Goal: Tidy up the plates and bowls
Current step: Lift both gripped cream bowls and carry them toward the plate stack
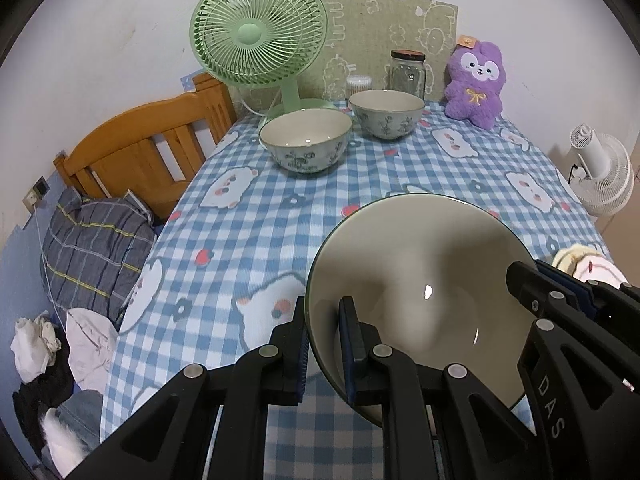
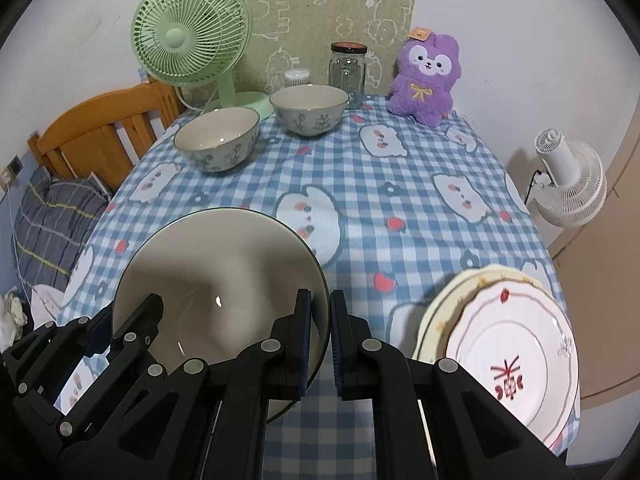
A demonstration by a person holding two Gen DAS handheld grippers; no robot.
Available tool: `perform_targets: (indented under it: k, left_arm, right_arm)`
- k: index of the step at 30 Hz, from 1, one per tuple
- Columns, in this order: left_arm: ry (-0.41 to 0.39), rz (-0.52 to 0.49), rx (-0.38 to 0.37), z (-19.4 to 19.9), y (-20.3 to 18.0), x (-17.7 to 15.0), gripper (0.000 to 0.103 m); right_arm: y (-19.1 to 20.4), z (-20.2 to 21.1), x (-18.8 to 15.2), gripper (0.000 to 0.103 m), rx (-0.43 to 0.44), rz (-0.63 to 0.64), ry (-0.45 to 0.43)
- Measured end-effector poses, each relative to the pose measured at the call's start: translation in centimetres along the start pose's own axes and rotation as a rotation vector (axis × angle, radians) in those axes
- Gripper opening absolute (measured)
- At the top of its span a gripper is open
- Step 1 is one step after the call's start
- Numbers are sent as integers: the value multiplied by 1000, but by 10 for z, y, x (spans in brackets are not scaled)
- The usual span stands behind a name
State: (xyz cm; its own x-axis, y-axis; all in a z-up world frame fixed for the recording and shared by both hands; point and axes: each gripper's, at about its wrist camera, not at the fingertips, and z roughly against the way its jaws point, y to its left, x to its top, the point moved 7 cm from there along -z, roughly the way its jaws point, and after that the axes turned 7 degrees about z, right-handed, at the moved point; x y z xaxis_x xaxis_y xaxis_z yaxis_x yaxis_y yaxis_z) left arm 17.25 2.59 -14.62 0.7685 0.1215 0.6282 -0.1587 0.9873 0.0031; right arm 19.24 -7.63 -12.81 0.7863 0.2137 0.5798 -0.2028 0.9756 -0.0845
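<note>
Left wrist view: your left gripper (image 1: 323, 344) pinches the left rim of the big bowl (image 1: 420, 300), one finger outside the wall, one inside. Your right gripper (image 1: 560, 300) shows at the bowl's far side, clamped on the opposite rim. The two-sided hold likely suits a wide, heavy bowl that one pinch would let tip. It is tilted toward the camera, seemingly lifted off the checked tablecloth (image 1: 260, 240), and empty. Farther back stand two patterned bowls: the nearer bowl (image 1: 306, 140) and the farther bowl (image 1: 386, 114), close together, both empty as far as you can see. They look like the stacking target. Behind them stand a green fan (image 1: 258, 36) and a glass jar (image 1: 408, 74); its contents cannot be told.

Right wrist view: the right gripper (image 2: 319, 344) is pressed onto the big bowl's (image 2: 216, 280) right rim, and the left gripper (image 2: 120, 328) grips the other side. Beside it, at the table's right near corner, a white plate (image 2: 512, 352) sits on a yellow plate (image 2: 440, 304), already stacked, nothing on top.
</note>
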Motion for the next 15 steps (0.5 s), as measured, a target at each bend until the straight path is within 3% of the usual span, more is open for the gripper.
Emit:
perform_targets:
  k: [15]
  left_arm:
    - [28, -31, -17, -3, 1, -31, 11]
  right_arm:
    - [4, -3, -34, 12, -14, -11, 33]
